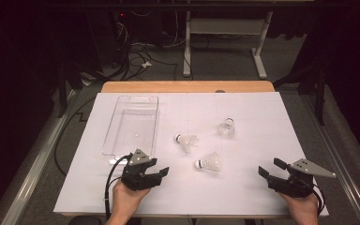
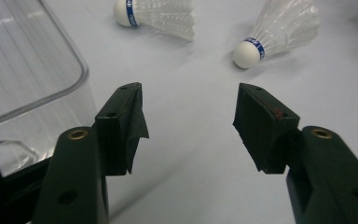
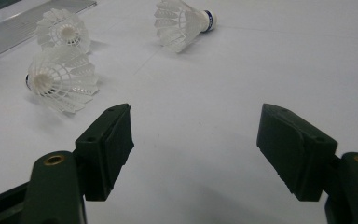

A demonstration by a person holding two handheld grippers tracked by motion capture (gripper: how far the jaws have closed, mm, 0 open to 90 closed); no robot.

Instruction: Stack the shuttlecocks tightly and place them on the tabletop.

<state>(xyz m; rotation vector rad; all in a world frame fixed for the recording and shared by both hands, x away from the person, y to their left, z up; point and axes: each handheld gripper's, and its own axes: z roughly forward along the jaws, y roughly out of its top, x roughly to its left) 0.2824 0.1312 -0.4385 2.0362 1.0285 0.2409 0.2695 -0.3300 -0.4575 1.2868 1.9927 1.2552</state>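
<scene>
The clear plastic tray [image 1: 134,125] lies on the left half of the table [image 1: 243,187], its long side running toward the far edge; its walls are see-through and hard to trace in the high view, and in the left tool's view [image 2: 32,70] it is cut off by the frame, with just a rounded corner and part of the wall showing. Three white shuttlecocks lie on their sides near the middle of the table, apart from each other: the nearest shuttlecock [image 1: 208,163] with its cork pointing toward the left edge, the middle shuttlecock [image 1: 186,141] just right of the tray, and the far shuttlecock [image 1: 226,127] beyond them (its cork is hard to make out from above). The left tool [image 1: 161,171] sits near the front edge, just in front of the tray's near end, its jaws spread wide with nothing but bare table between them; in its own view [image 2: 189,123] two shuttlecocks lie ahead, well clear of the jaws. The right tool [image 1: 268,169] is held near the front right corner, jaws likewise standing apart and empty, well away from every shuttlecock. In its own view [image 3: 196,144] all three lie ahead and to the left. Beyond the far edge, cables and a white frame stand on the dim floor.
</scene>
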